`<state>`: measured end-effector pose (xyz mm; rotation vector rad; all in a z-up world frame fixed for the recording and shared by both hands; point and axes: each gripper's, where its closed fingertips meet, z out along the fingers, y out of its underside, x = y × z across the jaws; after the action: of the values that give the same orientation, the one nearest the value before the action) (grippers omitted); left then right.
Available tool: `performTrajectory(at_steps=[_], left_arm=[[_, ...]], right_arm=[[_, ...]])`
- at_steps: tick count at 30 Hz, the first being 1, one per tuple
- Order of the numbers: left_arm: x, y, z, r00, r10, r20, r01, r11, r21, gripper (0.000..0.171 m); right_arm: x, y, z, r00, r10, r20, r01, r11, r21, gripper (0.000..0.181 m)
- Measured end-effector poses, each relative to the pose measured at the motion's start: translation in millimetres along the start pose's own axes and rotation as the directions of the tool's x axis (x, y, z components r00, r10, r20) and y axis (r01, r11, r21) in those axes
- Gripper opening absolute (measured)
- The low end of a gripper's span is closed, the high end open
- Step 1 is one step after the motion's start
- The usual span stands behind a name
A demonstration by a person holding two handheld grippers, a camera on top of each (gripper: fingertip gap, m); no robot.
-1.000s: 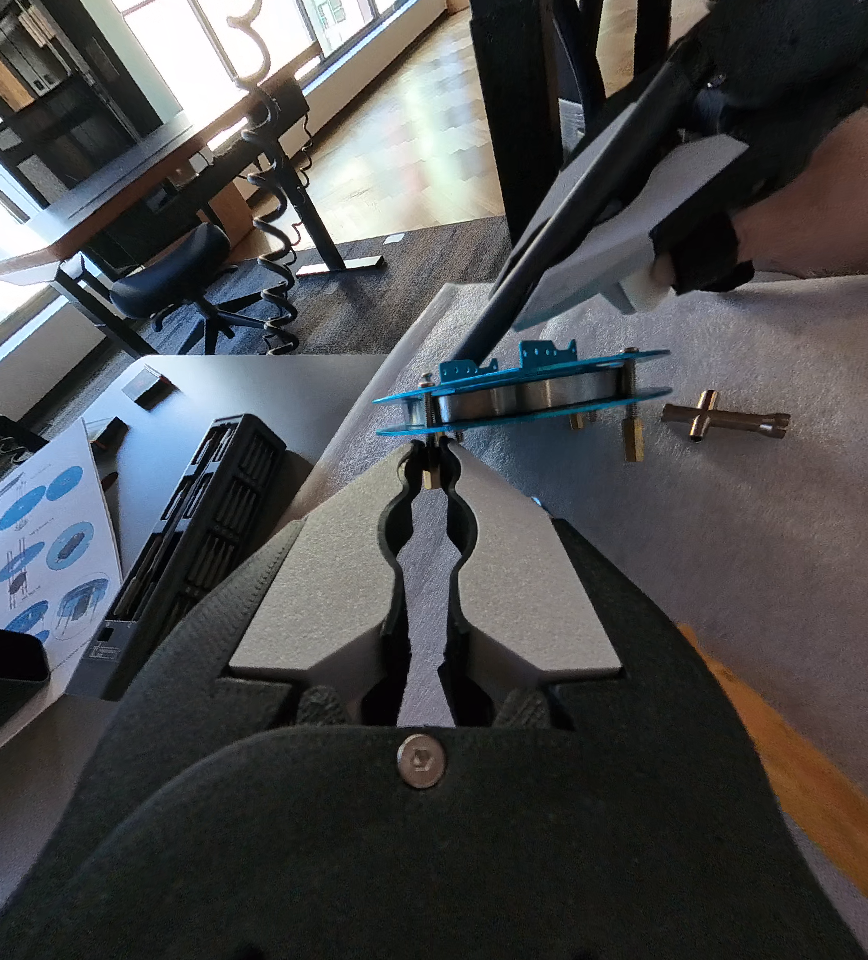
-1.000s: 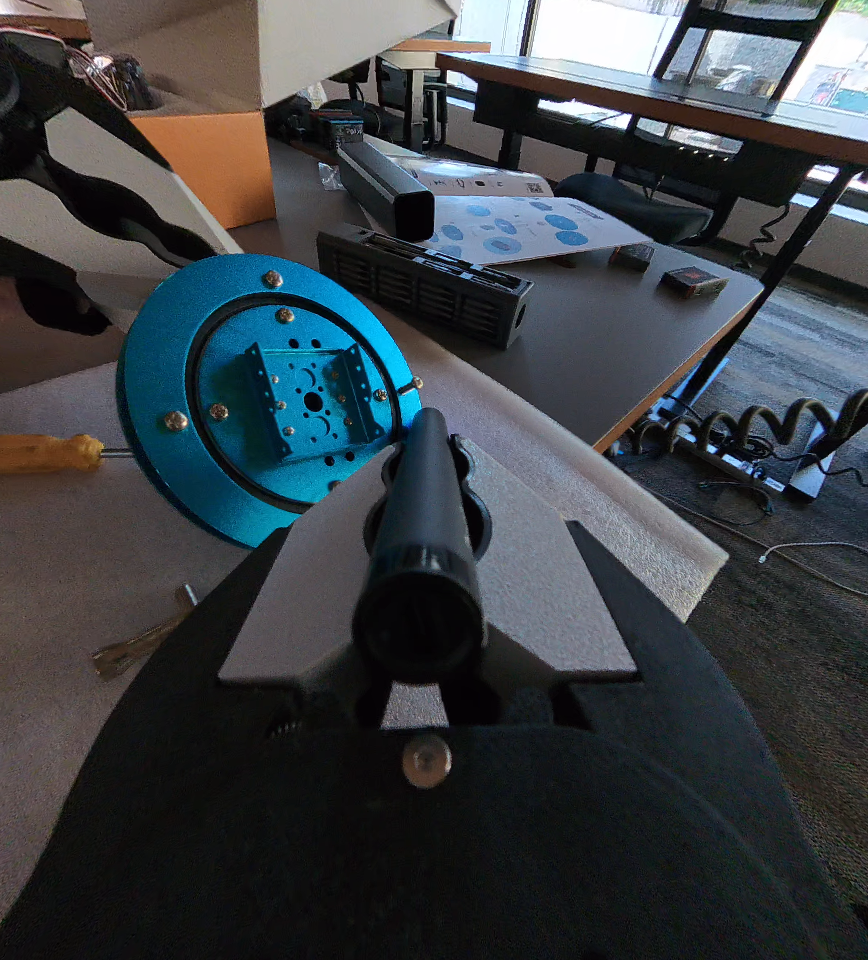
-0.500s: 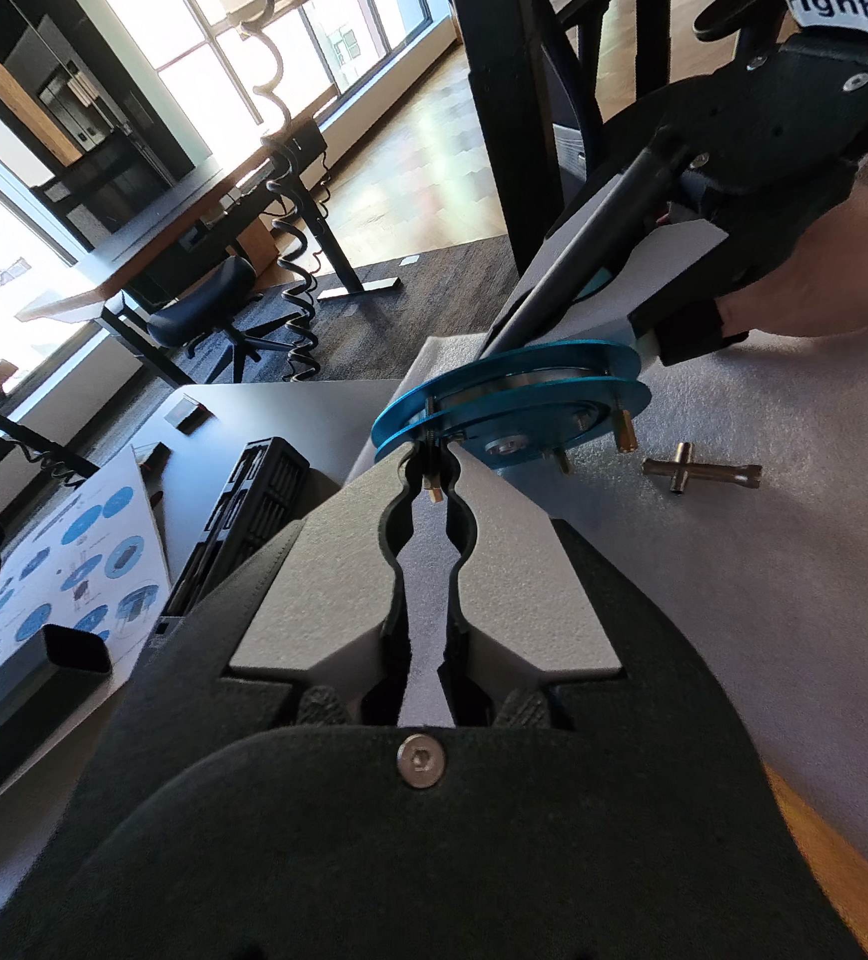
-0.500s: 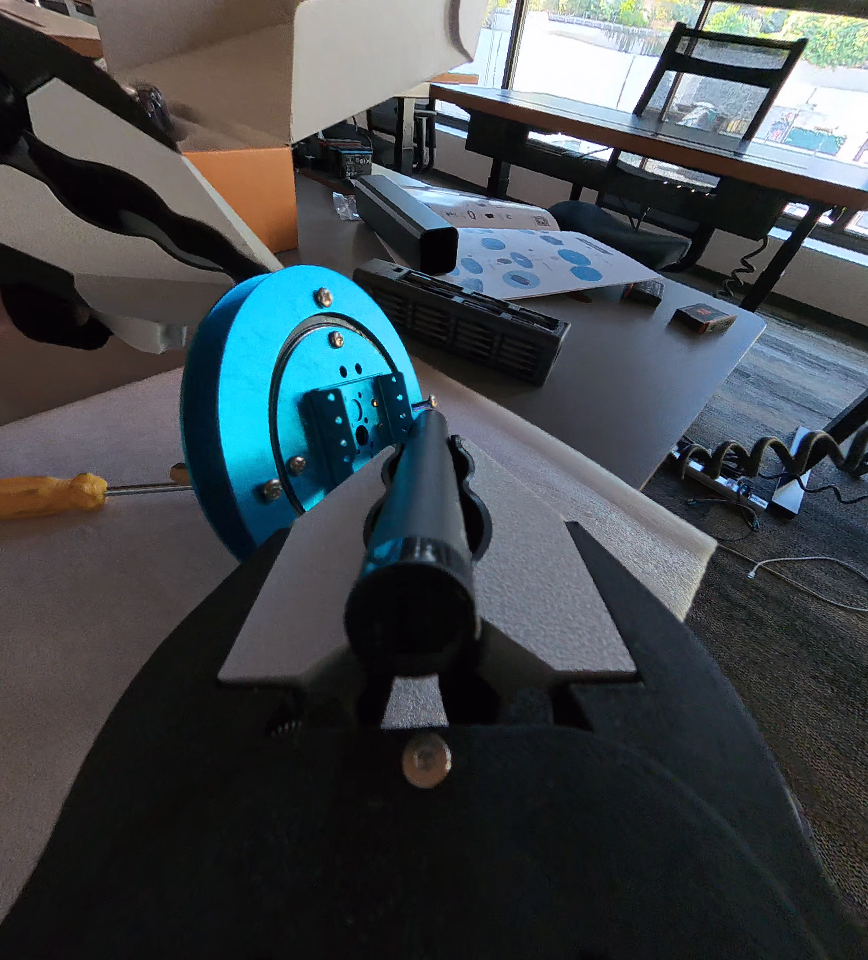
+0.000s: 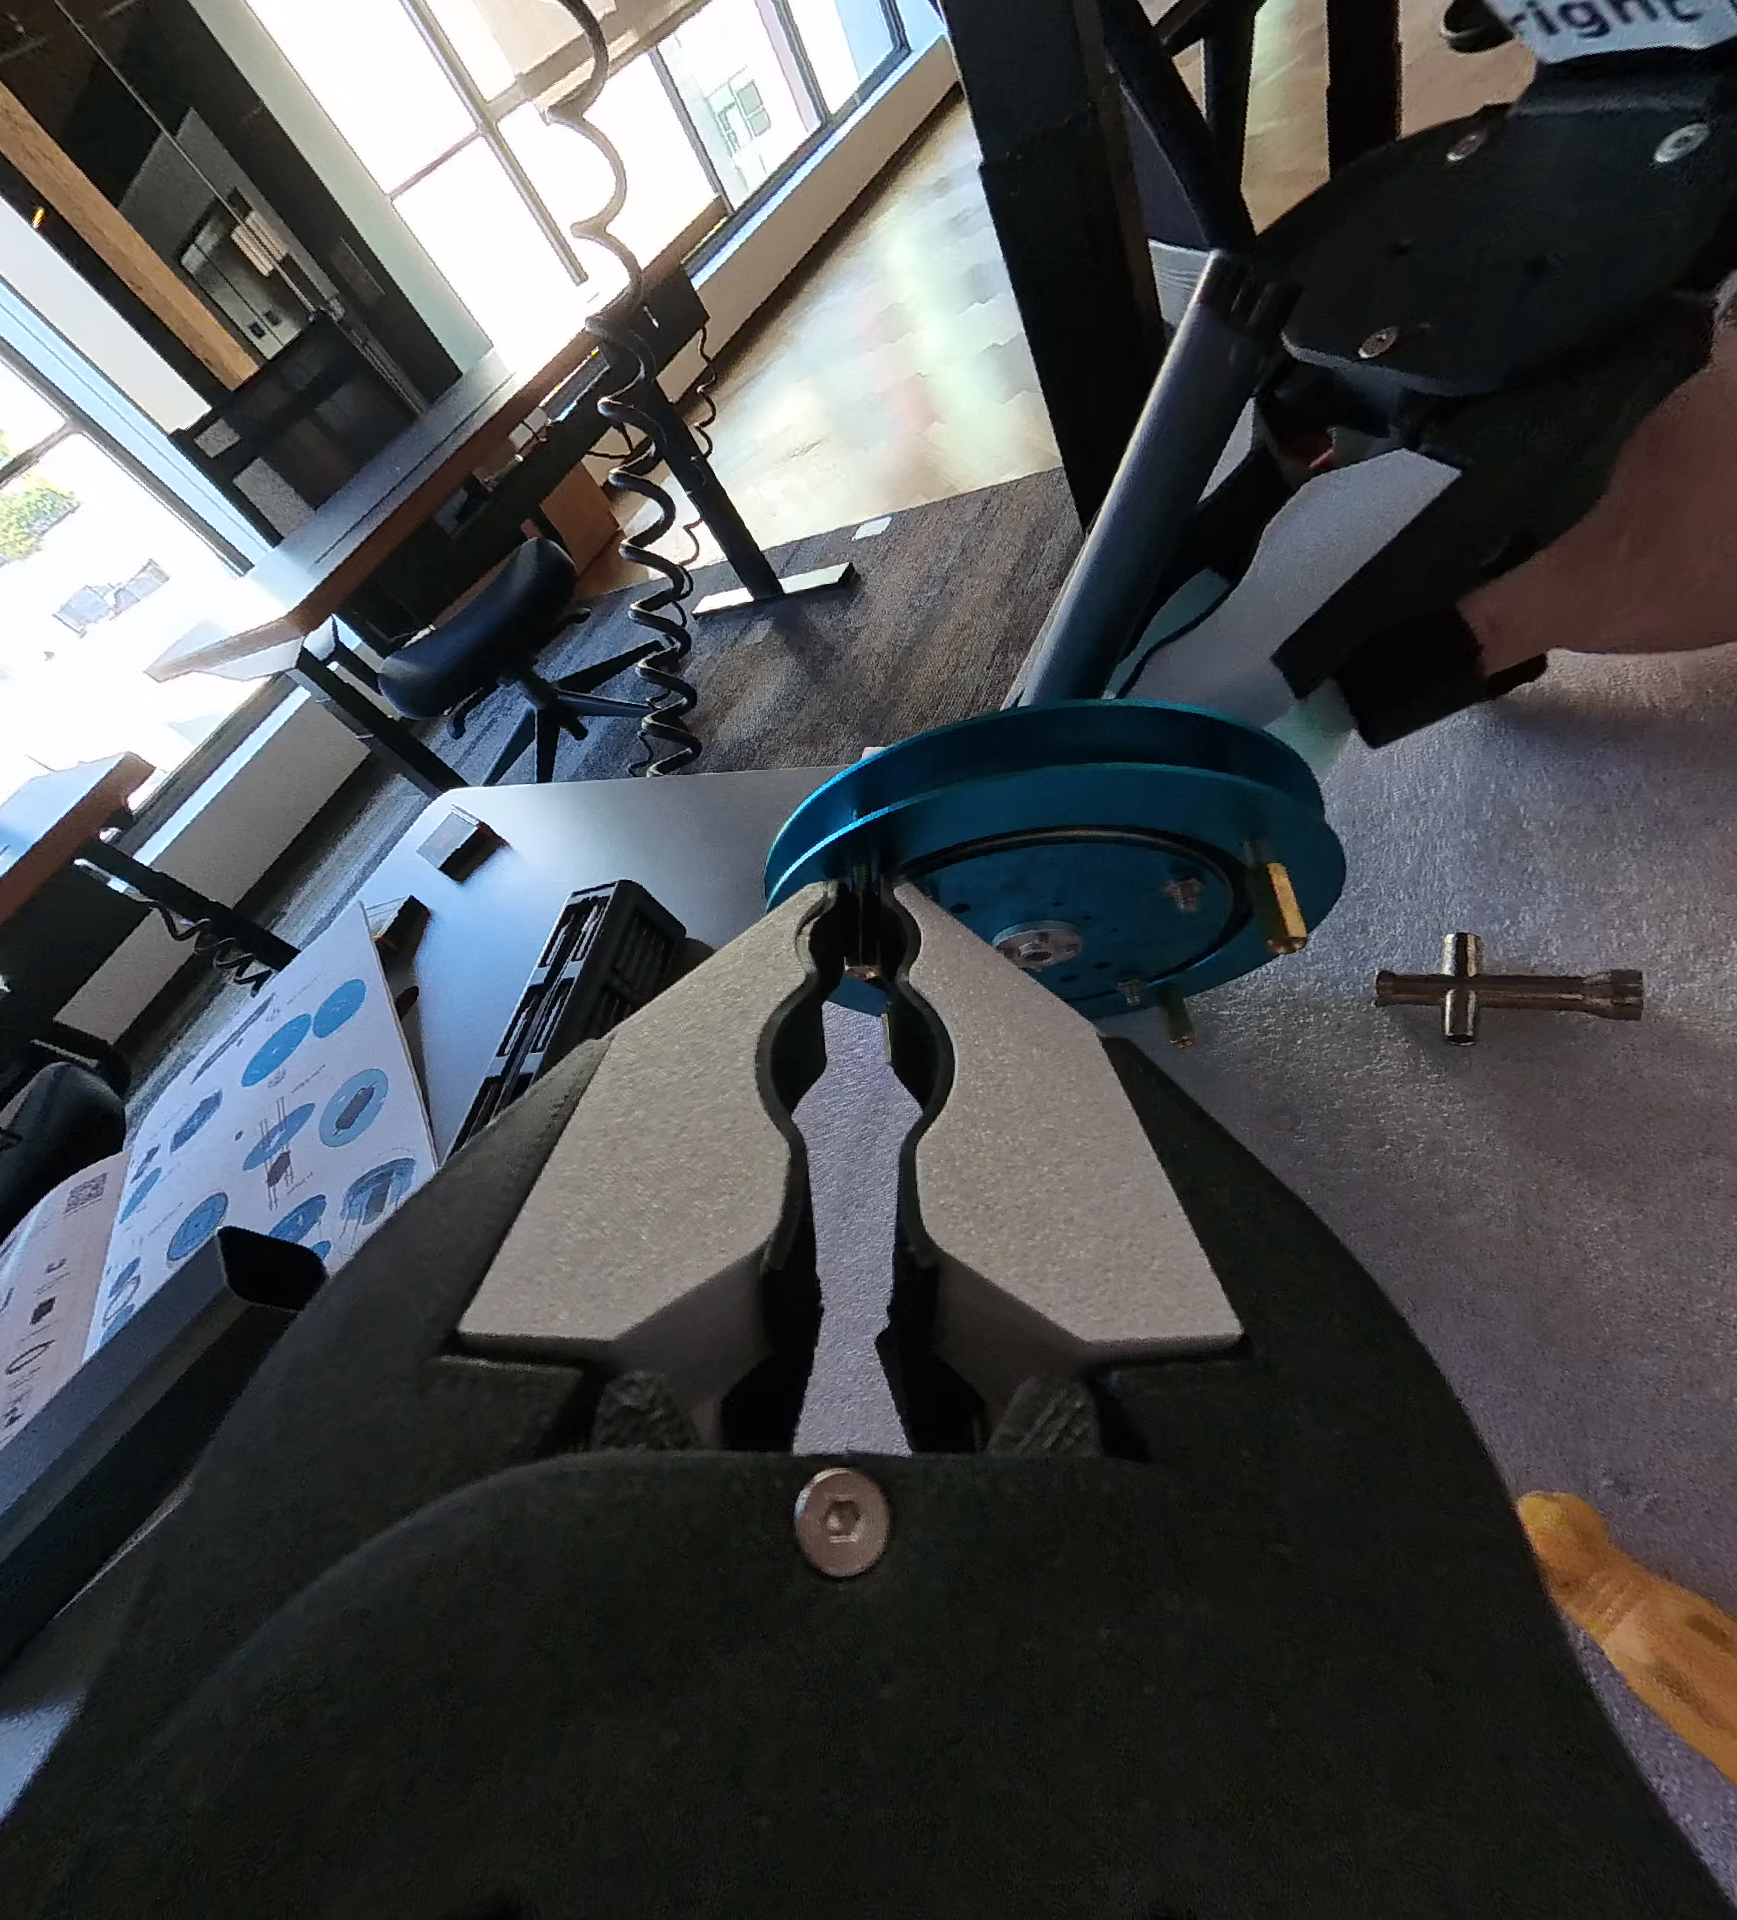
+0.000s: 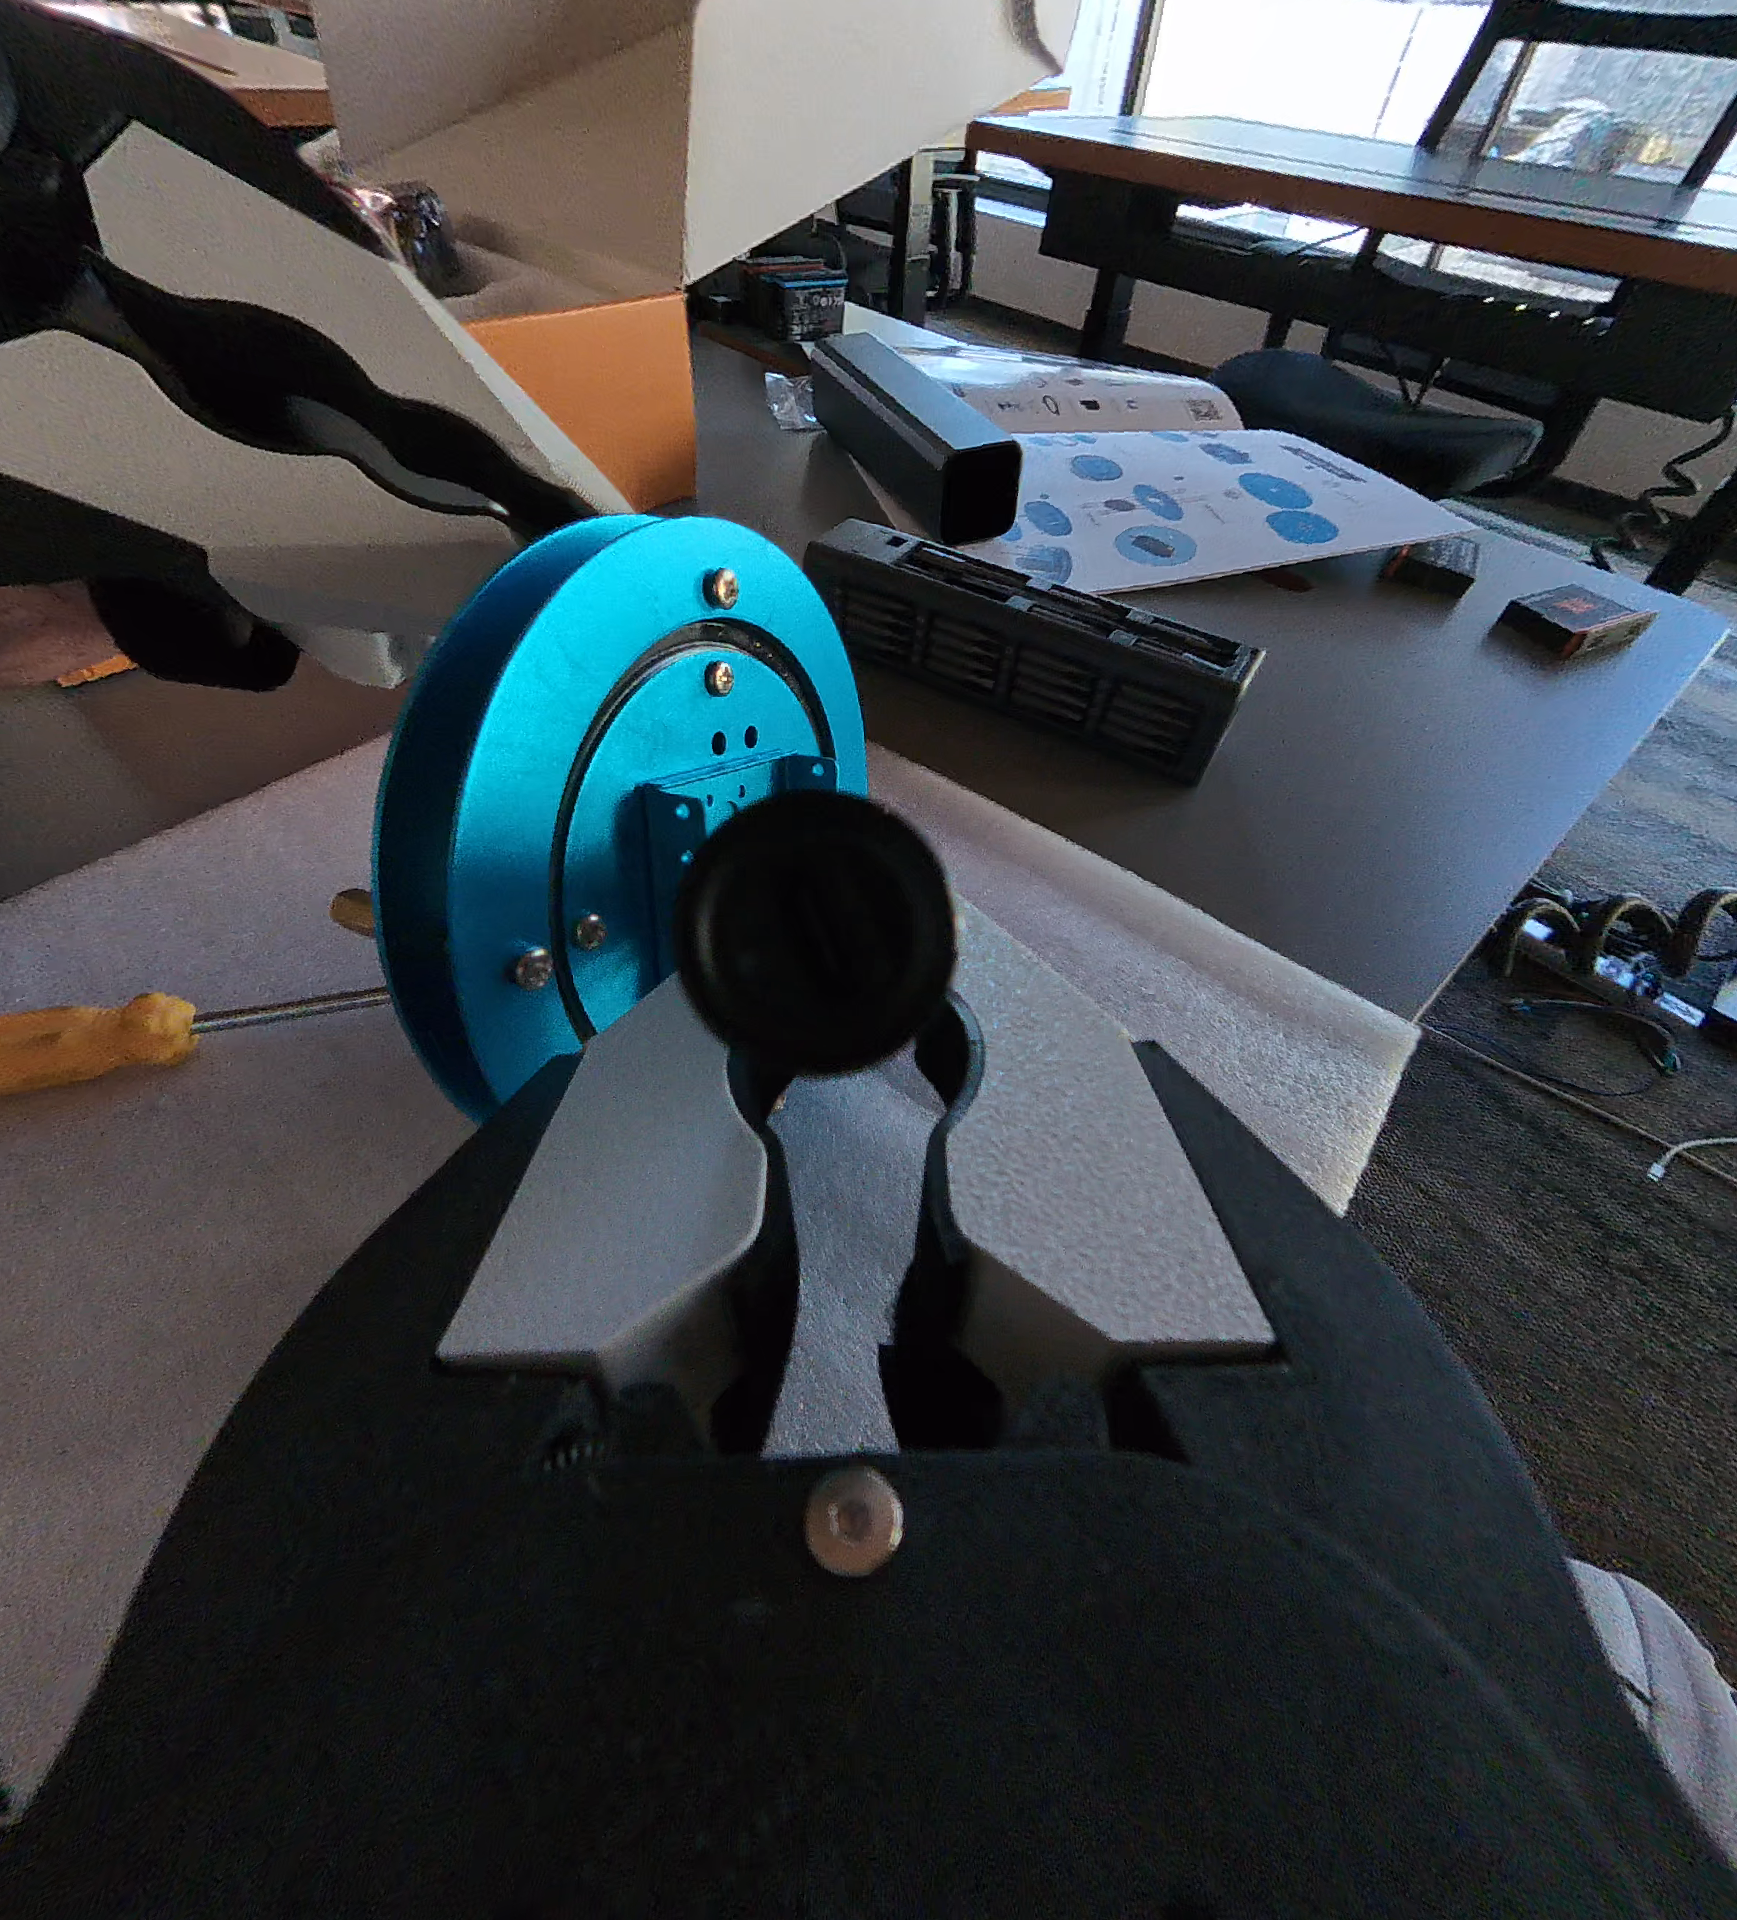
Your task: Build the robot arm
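Grey foam padding [image 5: 1466, 1195] covers my end of the desk, with an office of other desks and bright windows behind. My left gripper [image 5: 859, 914] is pinched narrow on the rim of the blue turntable assembly [image 5: 1082, 831], at a brass standoff between its 2 discs, holding it lifted and tilted off the foam. My right gripper [image 6: 848, 1049] is clamped on a black screwdriver handle [image 6: 817, 935] whose shaft points into the bracket on the disc face.

That rim pinch looks thin to me: pressure from the driver could twist the assembly out of the fingertips, or the tip could skid off a screw head.

Nearby on the foam lie a metal cross wrench [image 5: 1498, 992] and a yellow-handled screwdriver [image 6: 43, 1039]. Beyond the pad sit a black bit case [image 6: 1030, 649], a black tube [image 6: 911, 436], printed instruction sheets [image 6: 1228, 509] and an open cardboard box [image 6: 583, 374].
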<state>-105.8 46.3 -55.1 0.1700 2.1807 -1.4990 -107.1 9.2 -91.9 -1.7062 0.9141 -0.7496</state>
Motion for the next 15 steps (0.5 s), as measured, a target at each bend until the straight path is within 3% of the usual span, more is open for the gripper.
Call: performTrajectory(at_steps=[3,5,7,9,11,13,15], left_arm=[[0,1,-1,1.000,0.003,-0.005,-0.003,1.000,0.000,0.004],[0,2,-2,1.000,0.004,-0.007,-0.004,1.000,-0.002,0.004],[0,2,-3,1.000,0.003,-0.010,-0.003,1.000,-0.001,0.004],[0,2,-3,1.000,0.002,-0.015,-0.002,1.000,0.004,0.004],[2,1,-2,1.000,0.000,-0.022,0.000,1.000,0.009,0.004],[2,0,-3,1.000,0.011,-0.020,-0.011,1.000,0.005,0.004],[3,0,-3,1.000,0.022,-0.018,-0.022,1.000,0.002,0.004]], right_arm=[[0,-1,-5,0.995,-0.094,0.026,0.093,0.995,0.018,0.016],[-1,-2,-11,0.968,-0.251,0.024,0.250,0.968,0.037,0.016],[3,-2,-16,0.890,-0.455,-0.036,0.456,0.890,0.024,0.016],[4,2,-17,0.732,-0.678,-0.068,0.679,0.734,-0.013,0.017],[5,19,-12,0.501,-0.864,-0.042,0.858,0.502,-0.103,0.015],[1,47,-7,0.256,-0.964,0.076,0.959,0.243,-0.148,0.020],[-4,52,-7,0.083,-0.994,0.078,0.989,0.072,-0.131,0.019]])
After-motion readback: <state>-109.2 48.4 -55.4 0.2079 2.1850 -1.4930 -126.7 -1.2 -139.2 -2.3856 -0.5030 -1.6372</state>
